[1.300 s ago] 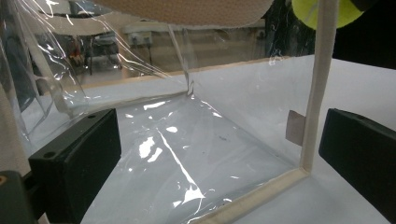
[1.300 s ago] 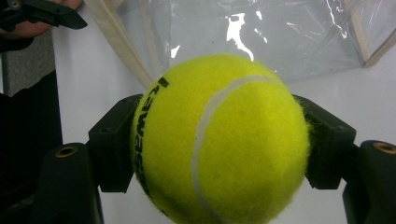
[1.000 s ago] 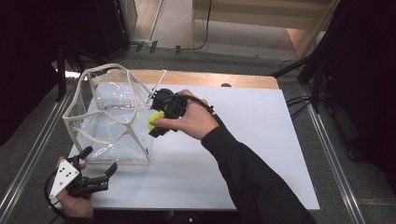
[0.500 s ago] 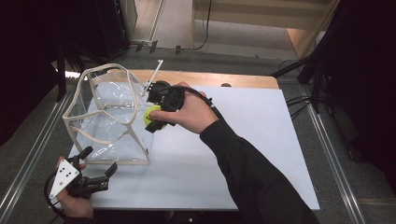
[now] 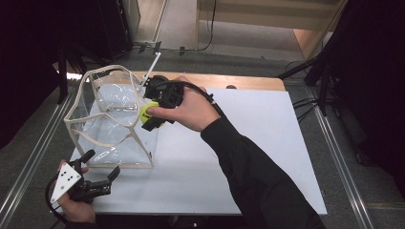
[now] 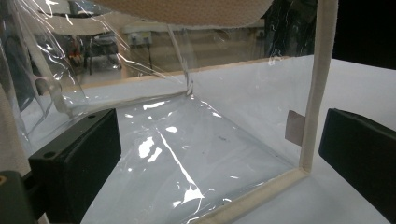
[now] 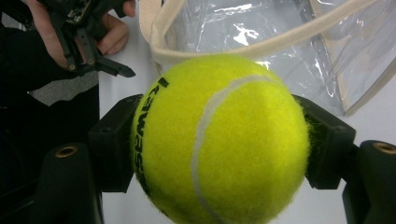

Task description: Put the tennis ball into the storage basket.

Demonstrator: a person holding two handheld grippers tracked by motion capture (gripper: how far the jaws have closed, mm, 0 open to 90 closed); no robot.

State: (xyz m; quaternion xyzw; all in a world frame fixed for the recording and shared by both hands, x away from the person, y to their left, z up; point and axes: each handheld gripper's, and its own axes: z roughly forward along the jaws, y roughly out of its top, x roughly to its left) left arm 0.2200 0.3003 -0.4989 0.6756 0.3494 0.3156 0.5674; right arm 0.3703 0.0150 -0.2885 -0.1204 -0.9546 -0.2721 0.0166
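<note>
One tennis ball [image 7: 217, 140] between right gripper [image 7: 219, 144] jaws, beside clear bag [image 5: 110, 119] rim.

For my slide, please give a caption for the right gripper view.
Right gripper clamps a yellow tennis ball in front of the rim of a clear plastic bag.

One tennis ball [image 5: 148, 112], yellow-green, above the table's [image 5: 248, 143] left half. One clear bag [image 5: 107, 119] with cream trim, standing at the table's left edge. Two grippers: one right gripper [image 5: 152, 117] by the bag's rim, one left gripper [image 5: 102, 174] at the table's near left corner. Two hands, one per gripper. One white table top, with one strip of bare wood along its far edge.
</note>
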